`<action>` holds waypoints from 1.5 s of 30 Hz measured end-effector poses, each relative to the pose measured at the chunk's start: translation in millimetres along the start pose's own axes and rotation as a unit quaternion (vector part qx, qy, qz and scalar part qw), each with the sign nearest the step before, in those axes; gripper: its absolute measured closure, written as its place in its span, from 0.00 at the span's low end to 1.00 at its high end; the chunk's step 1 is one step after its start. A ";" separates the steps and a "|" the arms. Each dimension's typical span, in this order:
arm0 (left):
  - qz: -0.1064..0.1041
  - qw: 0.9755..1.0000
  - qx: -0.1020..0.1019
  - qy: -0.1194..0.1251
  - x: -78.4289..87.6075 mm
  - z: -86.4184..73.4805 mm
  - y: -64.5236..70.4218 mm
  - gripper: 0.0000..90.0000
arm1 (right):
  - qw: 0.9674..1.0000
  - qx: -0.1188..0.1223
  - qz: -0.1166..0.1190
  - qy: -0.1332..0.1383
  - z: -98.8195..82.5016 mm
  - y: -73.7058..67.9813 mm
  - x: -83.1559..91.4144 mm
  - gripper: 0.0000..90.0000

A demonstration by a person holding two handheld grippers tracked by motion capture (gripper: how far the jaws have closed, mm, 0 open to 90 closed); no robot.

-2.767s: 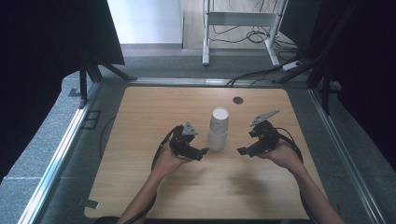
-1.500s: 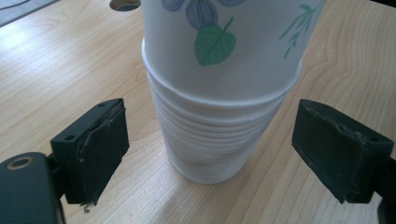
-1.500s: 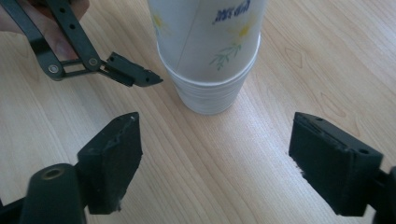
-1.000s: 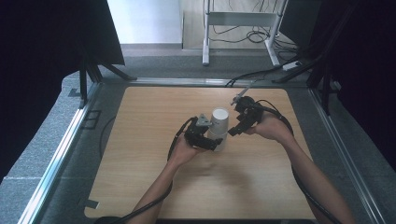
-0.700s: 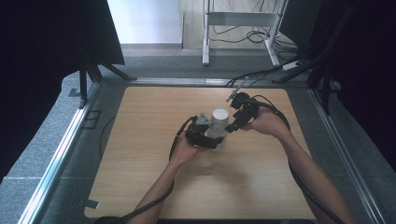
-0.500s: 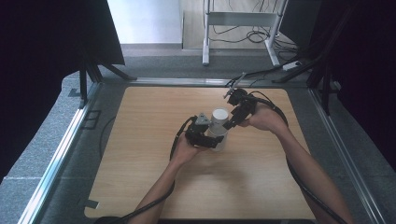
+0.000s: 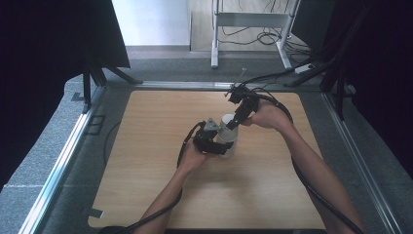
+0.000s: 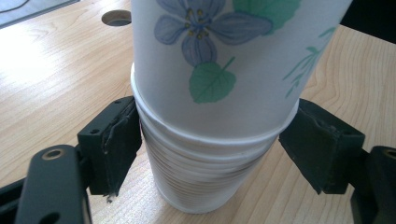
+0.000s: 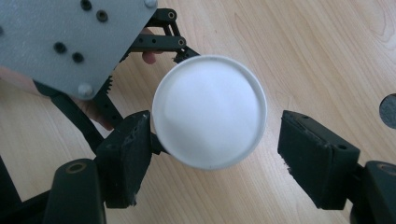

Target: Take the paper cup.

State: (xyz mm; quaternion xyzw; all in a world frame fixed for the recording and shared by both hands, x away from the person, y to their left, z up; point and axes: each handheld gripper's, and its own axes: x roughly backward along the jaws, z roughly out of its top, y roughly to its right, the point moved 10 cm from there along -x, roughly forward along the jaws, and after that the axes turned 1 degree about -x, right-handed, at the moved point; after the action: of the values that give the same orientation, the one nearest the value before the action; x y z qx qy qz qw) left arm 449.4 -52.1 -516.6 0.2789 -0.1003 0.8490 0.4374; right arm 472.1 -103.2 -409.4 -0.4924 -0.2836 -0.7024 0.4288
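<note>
A stack of upside-down white paper cups (image 7: 227, 135) stands mid-table. The top cup (image 8: 233, 65) bears blue flowers and green leaves, and several rims (image 8: 201, 163) show beneath it. My left gripper (image 7: 221, 146) comes in from the near left. Its jaws have just been closing and its pads (image 8: 122, 140) now press on the lower rims of the stack. My right gripper (image 7: 234, 122) hangs over the stack from the far right, looking down on the top cup's round base (image 9: 210, 112). Its jaws have just opened a little: one pad (image 9: 133, 149) touches the base's edge and the other stands apart.
The wooden table (image 7: 146, 146) has a round hole (image 9: 388, 109) near the far edge, behind the cups. The left gripper's grey plate (image 9: 70, 42) sits close under the right gripper. Cables trail from both grippers. Metal rails and dark curtains frame the table.
Both hands came in to the cups from either side. The left jaws closed onto the stack. The right gripper rose and swung from beside the cups to above them on the far side.
</note>
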 end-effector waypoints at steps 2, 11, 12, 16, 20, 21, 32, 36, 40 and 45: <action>0.000 1.000 -0.001 -0.001 0.1 0.0 0.1 0.23 | 1.000 0.002 -0.003 -0.006 5.1 -0.1 -0.6 0.30; 0.002 1.000 -0.004 -0.002 0.0 -0.1 -0.1 0.23 | 0.999 0.014 -0.010 -0.052 12.4 -4.9 -5.4 0.39; 0.002 1.000 -0.004 -0.002 0.0 -0.1 -0.1 0.23 | 0.999 0.014 -0.010 -0.052 12.4 -4.9 -5.4 0.39; 0.001 1.000 -0.003 -0.003 0.0 -0.4 0.8 0.23 | 0.998 0.017 -0.009 -0.067 13.2 -5.4 -4.5 0.40; 0.001 1.000 -0.004 -0.003 0.0 -0.3 0.9 0.23 | 0.997 0.020 -0.013 -0.075 13.7 -4.6 -0.4 0.41; 0.001 1.000 -0.005 -0.003 0.0 -0.4 0.7 0.23 | 0.997 0.023 -0.014 -0.073 14.3 -4.4 0.8 0.41; 0.002 1.000 -0.007 -0.002 0.0 -0.7 0.0 0.23 | 0.998 0.023 -0.017 -0.059 19.3 -7.6 22.6 0.41; 0.002 1.000 -0.006 -0.001 -0.2 -0.7 0.2 0.23 | 0.998 0.019 -0.024 -0.052 20.1 -6.9 29.4 0.41; 0.005 1.000 -0.010 -0.007 -1.0 -1.7 0.0 0.22 | 0.999 0.018 -0.026 -0.045 21.1 -6.5 41.5 0.41; 0.008 1.000 -0.008 -0.012 -1.8 -3.0 -1.1 0.19 | 0.999 0.022 -0.029 -0.038 22.3 -7.4 50.6 0.41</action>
State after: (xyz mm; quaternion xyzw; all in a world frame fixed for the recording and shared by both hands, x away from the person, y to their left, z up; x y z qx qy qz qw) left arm 450.0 -51.5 -520.1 0.2844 -0.1150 0.8484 0.4314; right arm 468.2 -97.7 -354.1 -0.5012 -0.3290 -0.6887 0.4077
